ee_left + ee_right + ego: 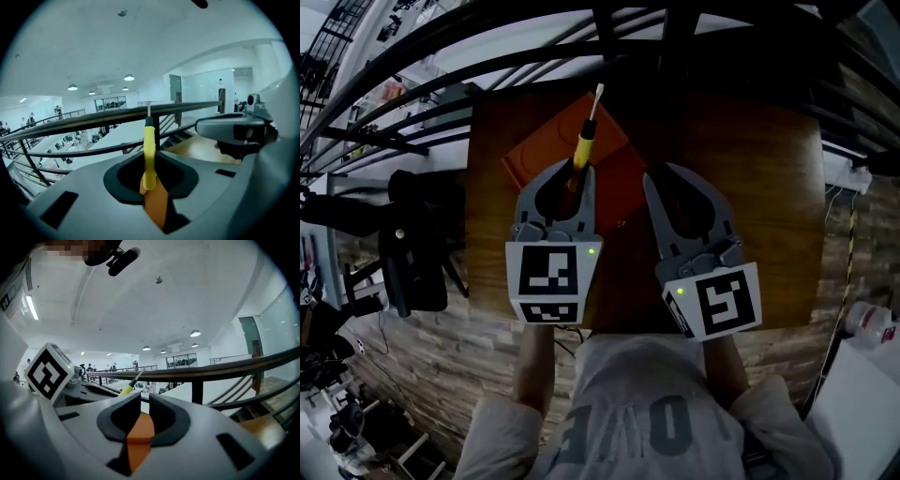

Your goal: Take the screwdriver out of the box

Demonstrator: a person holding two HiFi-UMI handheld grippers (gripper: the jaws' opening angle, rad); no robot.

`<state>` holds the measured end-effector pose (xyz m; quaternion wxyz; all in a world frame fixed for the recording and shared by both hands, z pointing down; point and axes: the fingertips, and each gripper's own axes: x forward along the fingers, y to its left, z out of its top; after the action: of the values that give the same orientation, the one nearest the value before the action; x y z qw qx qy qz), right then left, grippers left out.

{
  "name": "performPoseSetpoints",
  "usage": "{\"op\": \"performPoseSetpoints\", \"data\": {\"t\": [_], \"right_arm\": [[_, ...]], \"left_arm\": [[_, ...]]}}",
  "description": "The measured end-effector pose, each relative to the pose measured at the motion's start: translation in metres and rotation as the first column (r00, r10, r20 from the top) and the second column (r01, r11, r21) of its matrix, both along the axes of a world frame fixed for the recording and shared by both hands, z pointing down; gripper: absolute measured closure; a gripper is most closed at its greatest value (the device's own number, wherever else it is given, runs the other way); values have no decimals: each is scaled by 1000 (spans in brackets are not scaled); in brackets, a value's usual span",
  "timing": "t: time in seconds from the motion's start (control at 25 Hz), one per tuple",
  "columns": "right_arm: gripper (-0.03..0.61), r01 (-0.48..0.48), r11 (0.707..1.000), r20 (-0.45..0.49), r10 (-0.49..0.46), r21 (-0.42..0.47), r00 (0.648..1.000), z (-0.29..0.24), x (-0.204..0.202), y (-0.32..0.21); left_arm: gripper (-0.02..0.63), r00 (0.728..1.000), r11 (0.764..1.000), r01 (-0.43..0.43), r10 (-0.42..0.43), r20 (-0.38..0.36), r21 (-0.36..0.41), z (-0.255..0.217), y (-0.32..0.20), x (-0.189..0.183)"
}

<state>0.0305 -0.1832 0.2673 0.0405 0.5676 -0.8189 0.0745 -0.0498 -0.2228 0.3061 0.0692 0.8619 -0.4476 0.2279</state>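
Observation:
My left gripper (577,167) is shut on the yellow handle of the screwdriver (585,145), held up over the wooden table (769,187). The white-tipped shaft points away from me. The orange box (534,159) lies on the table below and behind the left gripper, partly hidden by it. In the left gripper view the screwdriver (149,140) stands upright between the pads. My right gripper (659,173) hovers beside the left one, shut with nothing in it. The right gripper view shows the screwdriver (126,389) off to the left, beside the left gripper's marker cube (47,373).
A dark metal railing (581,47) runs along the far side of the table. A black stand (412,253) is on the floor to the left. A white bottle (872,323) lies at the right.

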Motion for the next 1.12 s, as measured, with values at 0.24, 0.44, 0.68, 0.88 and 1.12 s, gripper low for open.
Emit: {"op": "performPoseSetpoints", "data": {"t": [0.24, 0.44, 0.68, 0.88, 1.12], "right_arm": [[522, -1, 999, -6, 1, 40, 1000, -9, -6, 5], [522, -9, 996, 19, 7, 87, 1000, -24, -18, 9], [522, 23, 996, 9, -24, 84, 1000, -25, -34, 16], [522, 28, 998, 10, -29, 65, 1000, -22, -37, 18], [522, 20, 998, 13, -21, 59, 1000, -21, -36, 19]], "left_arm": [[534, 965, 959, 168, -113, -235, 229, -53, 17, -12], [534, 918, 891, 304, -179, -355, 337, -71, 41, -34], [534, 903, 839, 348, -180, -389, 418, -82, 51, -46], [534, 903, 840, 351, -187, -386, 413, -83, 49, -47], [534, 909, 827, 358, -201, -366, 433, -83, 49, -54]]}}
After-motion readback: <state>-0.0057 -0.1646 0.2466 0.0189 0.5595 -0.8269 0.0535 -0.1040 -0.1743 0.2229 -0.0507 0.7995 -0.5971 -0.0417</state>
